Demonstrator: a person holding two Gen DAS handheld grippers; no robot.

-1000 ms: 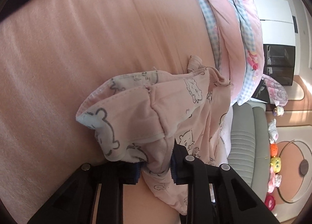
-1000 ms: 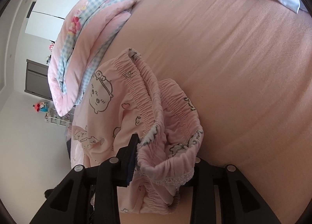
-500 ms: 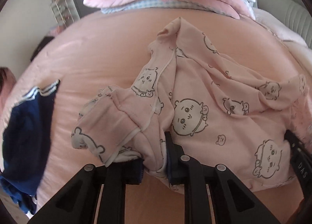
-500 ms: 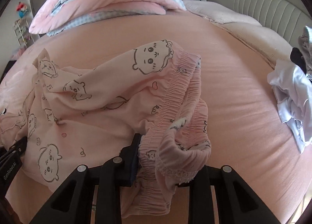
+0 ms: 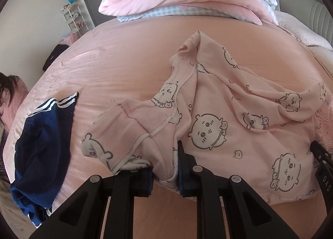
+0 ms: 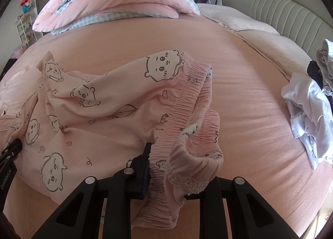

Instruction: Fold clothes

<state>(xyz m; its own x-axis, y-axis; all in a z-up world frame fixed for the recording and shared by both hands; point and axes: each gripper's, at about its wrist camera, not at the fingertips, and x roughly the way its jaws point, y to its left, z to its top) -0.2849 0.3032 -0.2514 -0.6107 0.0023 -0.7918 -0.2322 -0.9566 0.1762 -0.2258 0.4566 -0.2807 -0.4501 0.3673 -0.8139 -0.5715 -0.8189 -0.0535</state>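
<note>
On the pink bed sheet [image 5: 129, 55], spreading from the centre of the left view out to 3 o'clock, lie the pink cartoon-print pyjama trousers [image 5: 229, 114], rumpled and not yet flat, with one leg bunched up toward 12 o'clock. Your left gripper [image 5: 165, 169] is pinched narrow on a hem end of the trousers at 6 o'clock, cloth squeezed between its pads. Your right gripper [image 6: 166, 168] has the gathered elastic waistband [image 6: 187, 101] in its jaws, which are closing down on the thick fold as it drapes over the far finger. You look to be at the laying-out step: both ends are caught, but the middle sags in loose ridges and nothing is folded yet. Next, you likely need to draw the two ends apart until the fabric goes taut, then lower it flat on the open sheet, keeping clear of the navy shorts [image 5: 39, 147] at 9 o'clock in the left view and the white garment [image 6: 308, 114] at 3 o'clock in the right view. Mind the waistband grip: it holds several layers, so one could slip free when you pull.
</note>
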